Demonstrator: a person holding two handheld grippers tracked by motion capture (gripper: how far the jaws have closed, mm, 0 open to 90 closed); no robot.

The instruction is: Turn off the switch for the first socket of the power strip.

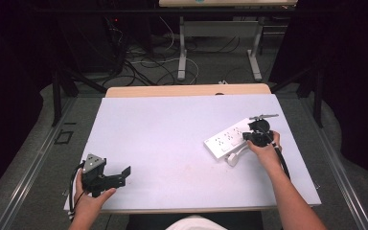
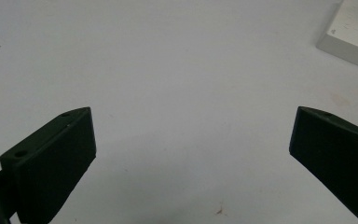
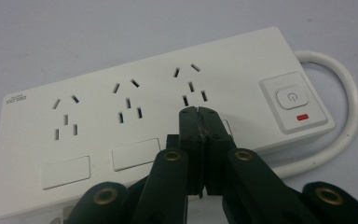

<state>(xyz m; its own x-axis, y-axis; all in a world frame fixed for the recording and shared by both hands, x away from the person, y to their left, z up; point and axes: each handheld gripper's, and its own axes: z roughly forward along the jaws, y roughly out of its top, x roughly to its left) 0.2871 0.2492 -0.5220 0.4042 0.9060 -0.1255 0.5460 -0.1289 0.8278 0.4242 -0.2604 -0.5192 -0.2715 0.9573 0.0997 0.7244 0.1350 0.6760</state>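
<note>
A white power strip (image 1: pixel 230 137) with three socket groups lies at the right of the white table; its power button (image 3: pixel 291 98) has a red light below it, and its white cable (image 3: pixel 349 116) loops off the end. My right gripper (image 1: pixel 255 136) is shut with nothing between its jaws, its tips (image 3: pixel 199 113) pressed together over the strip (image 3: pixel 135 116) just below the socket nearest the button. Near the front left edge my left gripper (image 1: pixel 123 175) stands open above bare table, jaws wide apart (image 2: pixel 191 154), holding nothing. A corner of the strip (image 2: pixel 349 37) shows far off.
The white table top (image 1: pixel 172 143) lies between the two hands. Beyond its far edge are a wooden board (image 1: pixel 187 90), floor cables and the legs of another table (image 1: pixel 182 52). Dark curtains hang on both sides.
</note>
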